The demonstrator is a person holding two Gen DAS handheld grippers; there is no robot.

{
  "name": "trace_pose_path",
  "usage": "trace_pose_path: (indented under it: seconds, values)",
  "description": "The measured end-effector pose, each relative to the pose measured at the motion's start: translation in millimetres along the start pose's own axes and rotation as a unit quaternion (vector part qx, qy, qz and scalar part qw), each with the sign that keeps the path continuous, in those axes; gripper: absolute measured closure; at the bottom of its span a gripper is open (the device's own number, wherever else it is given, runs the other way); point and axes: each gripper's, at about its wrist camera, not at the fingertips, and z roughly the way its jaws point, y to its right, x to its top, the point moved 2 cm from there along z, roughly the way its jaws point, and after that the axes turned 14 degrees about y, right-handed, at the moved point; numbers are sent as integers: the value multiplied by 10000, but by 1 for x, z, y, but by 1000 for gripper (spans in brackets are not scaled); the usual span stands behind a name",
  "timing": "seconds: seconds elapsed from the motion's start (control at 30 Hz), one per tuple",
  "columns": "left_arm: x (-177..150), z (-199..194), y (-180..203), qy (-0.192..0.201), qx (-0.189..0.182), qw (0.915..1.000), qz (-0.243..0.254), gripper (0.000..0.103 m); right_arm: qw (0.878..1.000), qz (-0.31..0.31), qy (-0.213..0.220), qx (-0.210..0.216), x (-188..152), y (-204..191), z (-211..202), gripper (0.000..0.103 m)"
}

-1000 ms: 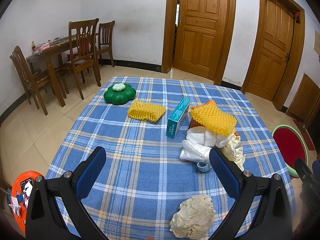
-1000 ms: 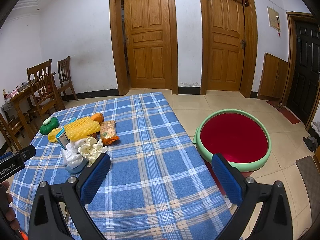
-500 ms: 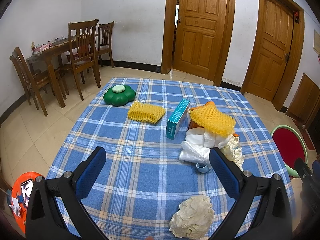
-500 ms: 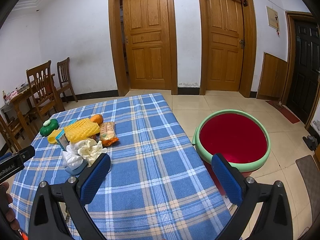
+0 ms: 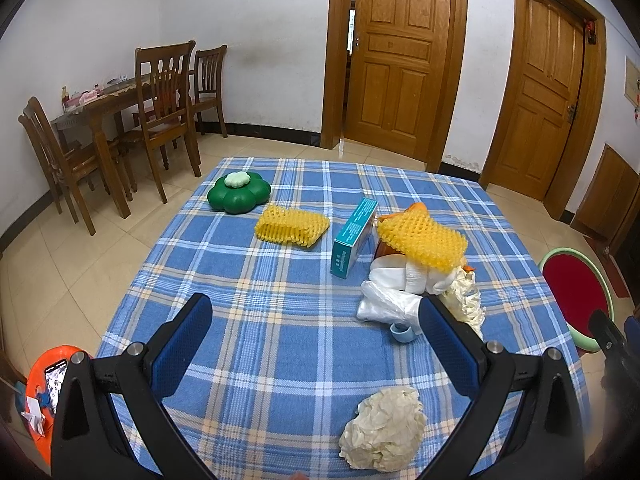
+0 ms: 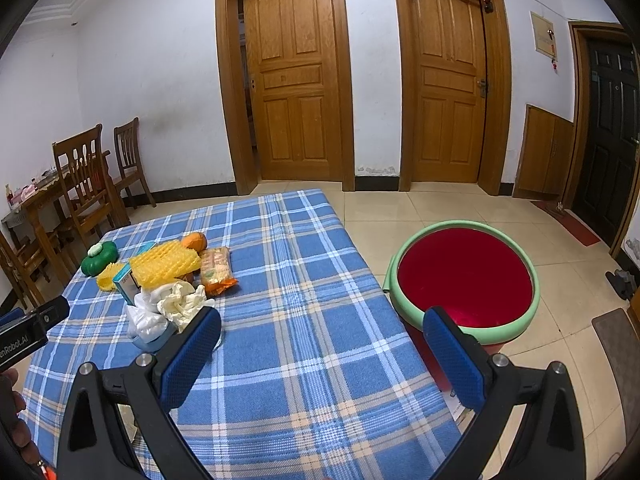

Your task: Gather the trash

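Trash lies on a blue plaid tablecloth [image 5: 280, 320]. A crumpled white paper wad [image 5: 382, 426] lies nearest, just below my open, empty left gripper [image 5: 316, 340]. Further off are a yellow foam net [image 5: 291, 226], a teal box [image 5: 354, 238], a second yellow net [image 5: 422, 240] on a pile of white plastic bags [image 5: 390, 304], and a small blue cap [image 5: 402, 333]. My right gripper [image 6: 320, 354] is open and empty over the table's right edge, with the pile [image 6: 168, 300] at its left. A red basin with a green rim [image 6: 464, 280] stands on the floor to the right.
A green flower-shaped container [image 5: 239, 192] sits at the table's far left. An orange [image 6: 195, 241] and a snack packet [image 6: 216, 270] lie behind the pile. A wooden dining table with chairs [image 5: 120, 120] stands at the left. An orange stool [image 5: 48, 384] is below left.
Both grippers have drawn back slightly and risen a little, so the table items sit a bit lower in view. Nothing was taken hold of.
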Motion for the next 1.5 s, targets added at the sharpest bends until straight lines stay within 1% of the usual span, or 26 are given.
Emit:
trace_pose_path:
  seconds: [0.13,0.17,0.23,0.37,0.6,0.8,0.93,1.1,1.17,1.2,1.23,1.27,1.33,1.4,1.5]
  values:
    - [1,0,-1,-13,-29,10000,14,2,10000,7,6,-9,0,1,0,0]
    - [0,-7,-2,-16,-34,10000,23,2,10000,12,7,-14,1,1,-1,0]
    - [-1,-8,-2,-31,-65,10000,56,2,10000,24,3,-26,3,2,-1,0]
    - [-4,-10,3,-75,-114,9999,106,2,10000,35,-8,-36,4,3,-1,0]
    - [-28,-4,9,-558,-420,9973,208,2,9999,68,-41,-84,8,9,-3,0]
    - [-42,-2,15,-874,-637,9937,283,2,9998,107,-88,-107,5,11,1,0]
    - [-52,-1,21,-1119,-809,9896,407,10,9997,146,-129,-126,4,14,2,0]
    - [-63,0,29,-1384,-1077,9831,519,14,9995,190,-182,-154,2,17,5,0]
    - [-65,1,30,-1442,-1156,9813,530,22,9994,206,-206,-162,1,17,6,0]
    - [-67,1,32,-1502,-1209,9798,539,31,9994,212,-215,-168,1,18,6,0]
    - [-68,2,32,-1548,-1235,9787,536,38,9994,218,-226,-170,0,19,7,0]
    - [-70,3,32,-1599,-1271,9775,516,41,9993,221,-238,-169,0,19,8,0]
    - [-73,5,32,-1699,-1397,9746,426,50,9993,219,-254,-177,-1,19,9,0]
    - [-73,4,32,-1682,-1452,9743,383,54,9992,217,-273,-178,-1,19,10,0]
    - [-67,4,29,-1553,-1432,9767,365,55,9992,204,-299,-159,-2,18,12,0]
